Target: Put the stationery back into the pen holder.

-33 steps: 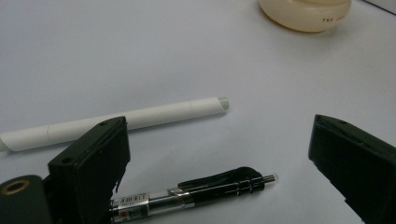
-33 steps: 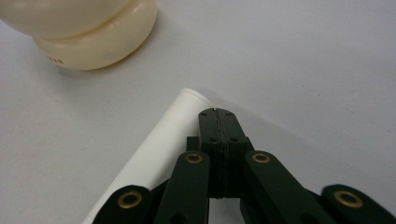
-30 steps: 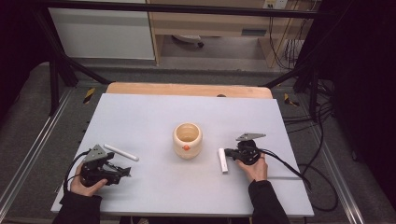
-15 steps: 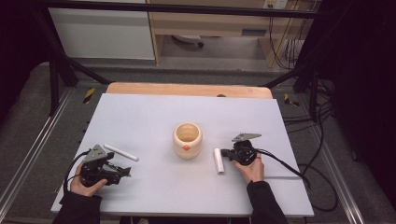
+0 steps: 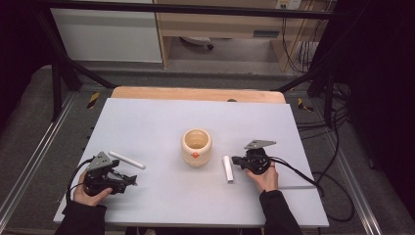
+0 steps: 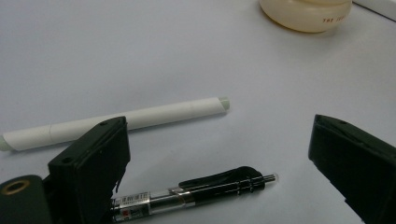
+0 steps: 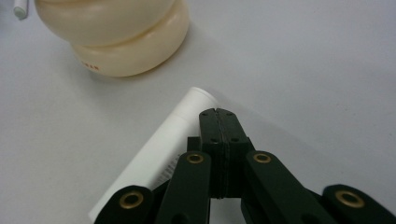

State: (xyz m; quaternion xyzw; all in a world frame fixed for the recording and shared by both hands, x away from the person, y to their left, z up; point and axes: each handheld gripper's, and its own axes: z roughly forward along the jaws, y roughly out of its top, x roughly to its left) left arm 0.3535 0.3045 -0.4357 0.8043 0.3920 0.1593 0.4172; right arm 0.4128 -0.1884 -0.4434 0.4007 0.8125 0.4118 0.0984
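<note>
Right gripper view: the white tube [image 7: 159,140] is seen just left of the closed, empty right hand-held gripper [image 7: 217,114], its long axis angled toward the cream pot [image 7: 121,42].

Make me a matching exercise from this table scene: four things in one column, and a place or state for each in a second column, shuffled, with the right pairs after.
Things:
1. cream pot
2. black pen
3. left gripper
4. right gripper

Places or states:
A. jaws pressed together, beside a short white tube
B. jaws wide apart
C. stands in the middle of the table
D. lies on the table between open jaws, in front of a long white stick

Pairs: 1-C, 2-D, 3-B, 4-A
</note>
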